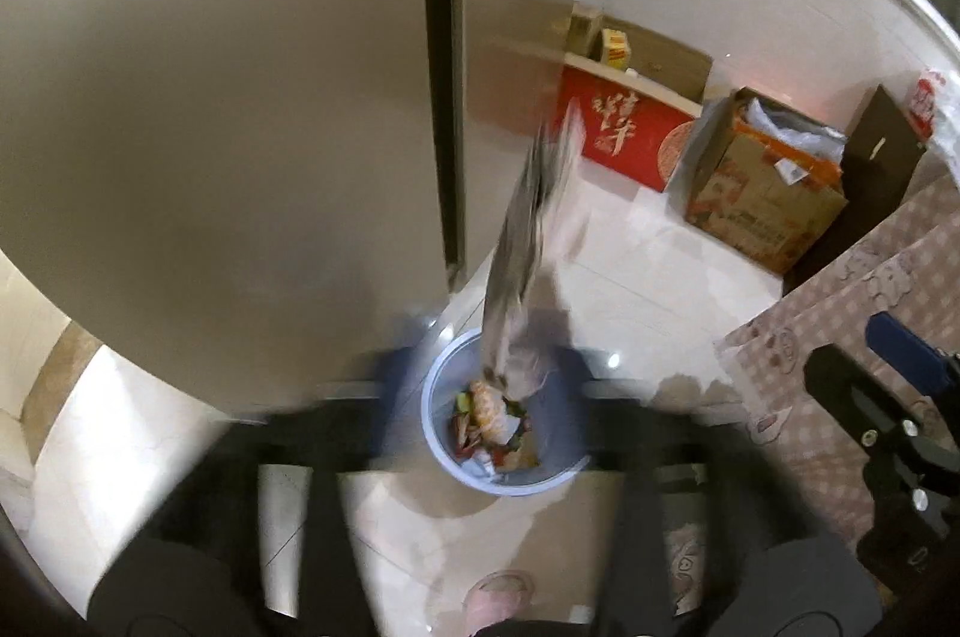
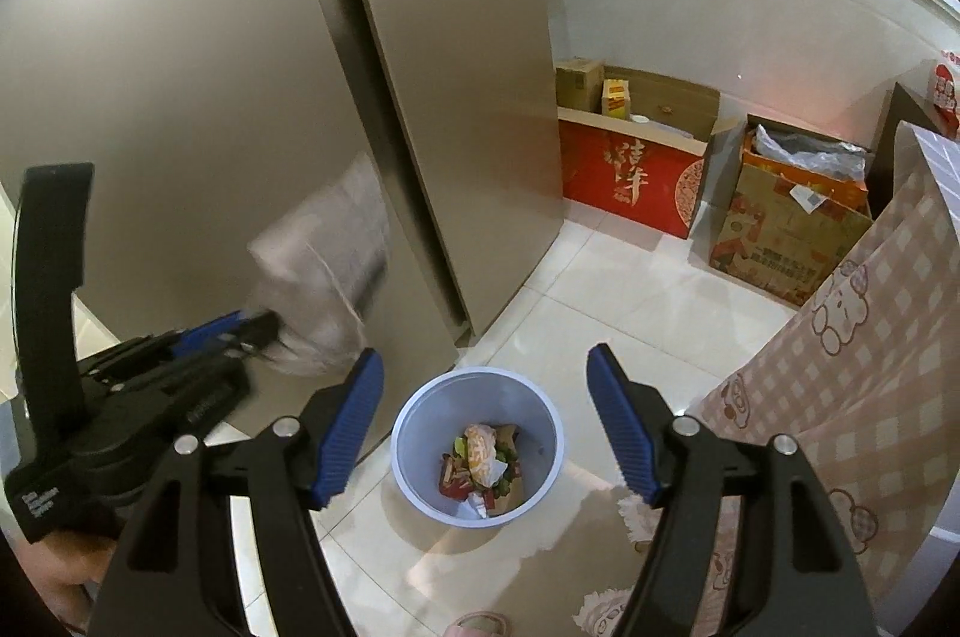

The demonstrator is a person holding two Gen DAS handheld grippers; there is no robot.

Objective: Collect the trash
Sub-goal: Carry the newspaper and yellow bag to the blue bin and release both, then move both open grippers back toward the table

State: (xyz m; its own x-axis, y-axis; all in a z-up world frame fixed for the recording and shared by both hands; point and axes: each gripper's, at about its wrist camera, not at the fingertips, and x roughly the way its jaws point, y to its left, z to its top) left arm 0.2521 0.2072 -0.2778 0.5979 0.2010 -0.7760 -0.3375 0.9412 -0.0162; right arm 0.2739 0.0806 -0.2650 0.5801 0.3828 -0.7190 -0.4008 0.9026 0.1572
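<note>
A pale blue trash bin (image 2: pixel 477 442) stands on the tiled floor with food scraps and wrappers inside; it also shows in the left wrist view (image 1: pixel 498 433). My left gripper (image 2: pixel 264 328) is shut on a blurred grey-white plastic bag (image 2: pixel 327 259), held up beside the fridge, left of and above the bin. In the left wrist view the bag (image 1: pixel 528 241) hangs blurred over the bin and my left gripper (image 1: pixel 486 385) is motion-blurred. My right gripper (image 2: pixel 486 421) is open and empty, its blue fingers either side of the bin.
A tall beige fridge (image 2: pixel 240 67) stands just left of the bin. A red box (image 2: pixel 630 181) and cardboard boxes (image 2: pixel 780 229) stand by the far wall. A checked cloth (image 2: pixel 870 367) hangs at the right. A pink slipper (image 2: pixel 480 625) shows at the bottom.
</note>
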